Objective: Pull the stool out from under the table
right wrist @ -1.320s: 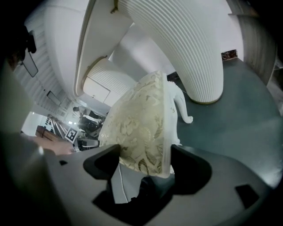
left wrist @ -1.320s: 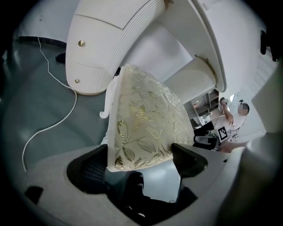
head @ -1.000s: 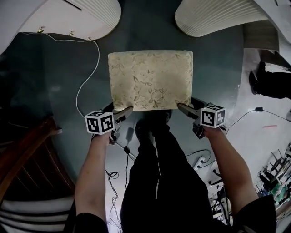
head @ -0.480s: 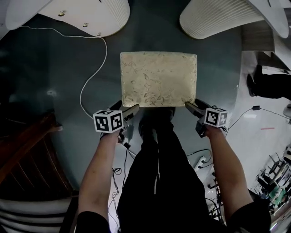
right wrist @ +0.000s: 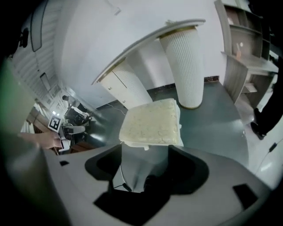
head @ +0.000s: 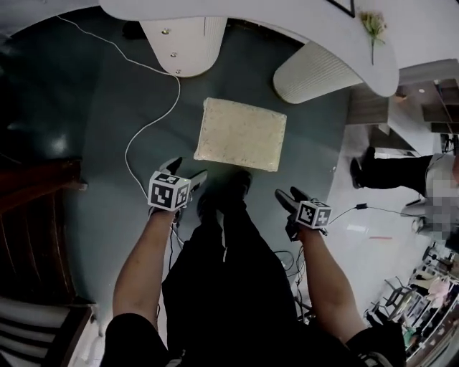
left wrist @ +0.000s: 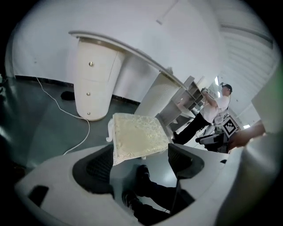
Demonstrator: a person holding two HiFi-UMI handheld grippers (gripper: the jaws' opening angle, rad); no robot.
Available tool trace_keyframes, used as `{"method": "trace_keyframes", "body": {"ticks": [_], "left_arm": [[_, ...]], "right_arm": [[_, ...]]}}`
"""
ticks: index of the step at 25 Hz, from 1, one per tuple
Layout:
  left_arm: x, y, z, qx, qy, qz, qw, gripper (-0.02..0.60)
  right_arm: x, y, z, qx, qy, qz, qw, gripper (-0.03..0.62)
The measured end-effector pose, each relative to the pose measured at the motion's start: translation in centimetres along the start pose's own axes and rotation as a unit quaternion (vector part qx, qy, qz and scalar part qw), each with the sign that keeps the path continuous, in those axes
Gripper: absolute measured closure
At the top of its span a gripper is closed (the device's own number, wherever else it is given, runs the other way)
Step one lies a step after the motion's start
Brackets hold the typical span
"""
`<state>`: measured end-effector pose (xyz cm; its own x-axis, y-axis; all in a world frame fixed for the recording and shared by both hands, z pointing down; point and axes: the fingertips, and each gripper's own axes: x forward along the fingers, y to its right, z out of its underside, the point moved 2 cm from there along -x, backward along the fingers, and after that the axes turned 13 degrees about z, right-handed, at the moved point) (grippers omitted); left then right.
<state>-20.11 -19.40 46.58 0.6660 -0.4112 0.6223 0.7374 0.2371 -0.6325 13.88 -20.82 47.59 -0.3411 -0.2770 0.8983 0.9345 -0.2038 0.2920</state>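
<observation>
The stool (head: 240, 133), with a cream patterned cushion, stands on the dark floor in front of the white table (head: 287, 21), out from under its top. My left gripper (head: 186, 169) hangs above the floor, short of the stool's near left corner. My right gripper (head: 288, 193) is short of its near right corner. Both are apart from the stool. Their jaws have just been closing a little, but stand open with nothing between them. The cushion (left wrist: 137, 137) lies beyond the left gripper (left wrist: 141, 161), and the cushion (right wrist: 152, 123) lies beyond the right gripper (right wrist: 143, 170).
Two ribbed white table legs (head: 183, 43) (head: 312, 72) stand behind the stool. A white cable (head: 154, 118) runs across the floor at the left. A wooden chair (head: 36, 236) is at the far left. A person (head: 401, 172) stands at the right near shelves (head: 430, 93).
Both grippers have come off the stool's near corners and risen. The view has lifted, so the stool looks smaller and farther away, and more of the table top shows.
</observation>
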Motion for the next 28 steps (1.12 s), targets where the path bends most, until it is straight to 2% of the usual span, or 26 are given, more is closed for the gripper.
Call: {"method": "trace_keyframes", "body": {"ticks": [5,9,12,15,17,20,23,25,28], "left_arm": [[-8.1,6.4,-2.0,0.022,0.047,-0.005,0.9986,0.216],[-12.3,9.8,-3.2,0.055,0.089,-0.017,0.9943,0.264],[-14.5,12.7,-4.5,0.094,0.124,-0.024,0.9875,0.264],[-16.6,16.6,-6.1,0.120,0.160,-0.015,0.9797,0.265],[-17.4,19.4,-7.2,0.144,0.167,-0.012,0.9753,0.311],[-18.0,23.6,-8.4,0.192,0.169,-0.016,0.9666,0.314],[-18.1,28.2,-9.3,0.245,0.169,-0.044,0.9535,0.334],[-17.9,31.7,-9.5,0.272,0.169,-0.063,0.9452,0.365],[-17.5,37.4,-9.2,0.285,0.184,-0.071,0.9381,0.415]], "right_arm": [[-8.3,-5.0,-2.9,-0.043,0.062,-0.005,0.997,0.261],[-13.8,-7.7,-4.9,-0.009,0.116,-0.029,0.993,0.267],[-17.4,-9.4,-5.4,0.011,0.143,-0.066,0.987,0.304],[-21.3,-11.2,-5.5,-0.010,0.164,-0.098,0.982,0.373],[-23.8,-12.0,-6.0,-0.030,0.184,-0.117,0.976,0.443],[-27.4,-12.1,-6.9,-0.047,0.220,-0.145,0.964,0.499],[-31.2,-11.4,-7.4,-0.067,0.257,-0.174,0.948,0.585],[-33.8,-10.8,-7.3,-0.084,0.272,-0.194,0.939,0.588],[-37.6,-9.9,-6.4,-0.116,0.287,-0.223,0.924,0.589]]}}
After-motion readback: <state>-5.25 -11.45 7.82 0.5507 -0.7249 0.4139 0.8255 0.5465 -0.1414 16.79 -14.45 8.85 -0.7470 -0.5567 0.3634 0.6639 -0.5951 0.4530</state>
